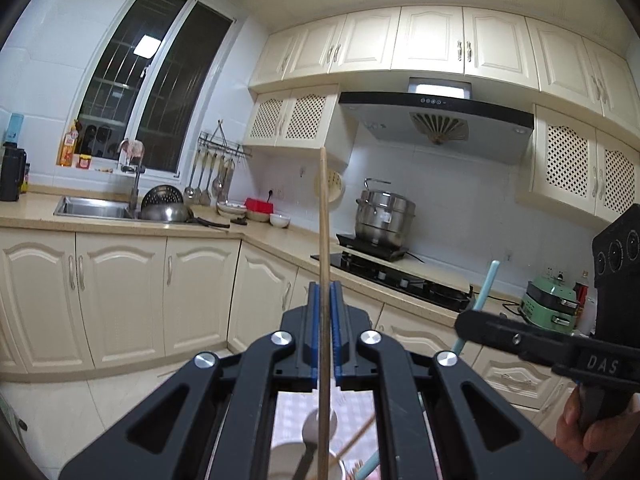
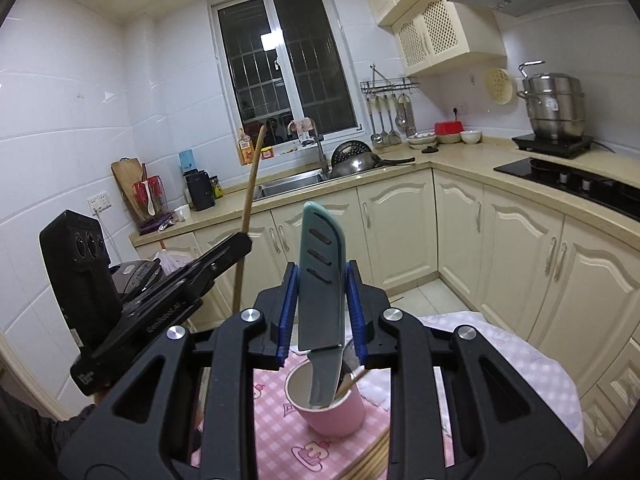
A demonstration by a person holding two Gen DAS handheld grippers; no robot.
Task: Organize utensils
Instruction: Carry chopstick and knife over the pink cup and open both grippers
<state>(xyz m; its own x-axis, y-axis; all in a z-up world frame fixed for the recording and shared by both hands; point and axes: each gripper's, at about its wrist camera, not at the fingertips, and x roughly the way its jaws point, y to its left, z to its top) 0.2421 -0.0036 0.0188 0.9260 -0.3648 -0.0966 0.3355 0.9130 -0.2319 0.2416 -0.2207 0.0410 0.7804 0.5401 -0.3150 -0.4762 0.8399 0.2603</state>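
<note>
My left gripper [image 1: 325,300] is shut on a long wooden chopstick [image 1: 324,240] that stands upright; the stick also shows in the right wrist view [image 2: 249,208]. My right gripper [image 2: 322,280] is shut on a teal sheathed knife [image 2: 322,272], blade end up, handle end reaching down into a pink cup [image 2: 332,408]. The cup stands on a pink checked cloth [image 2: 248,412] and holds another chopstick [image 2: 352,384]. In the left wrist view the right gripper [image 1: 520,336] is at the right with the teal knife [image 1: 486,288] through it.
Kitchen counter with sink [image 2: 292,184], wok [image 2: 360,162], hob [image 2: 576,180] and steamer pot [image 2: 554,108] beyond. More wooden chopsticks [image 2: 372,460] lie on the cloth near the cup. Lower cabinets [image 2: 400,228] stand ahead.
</note>
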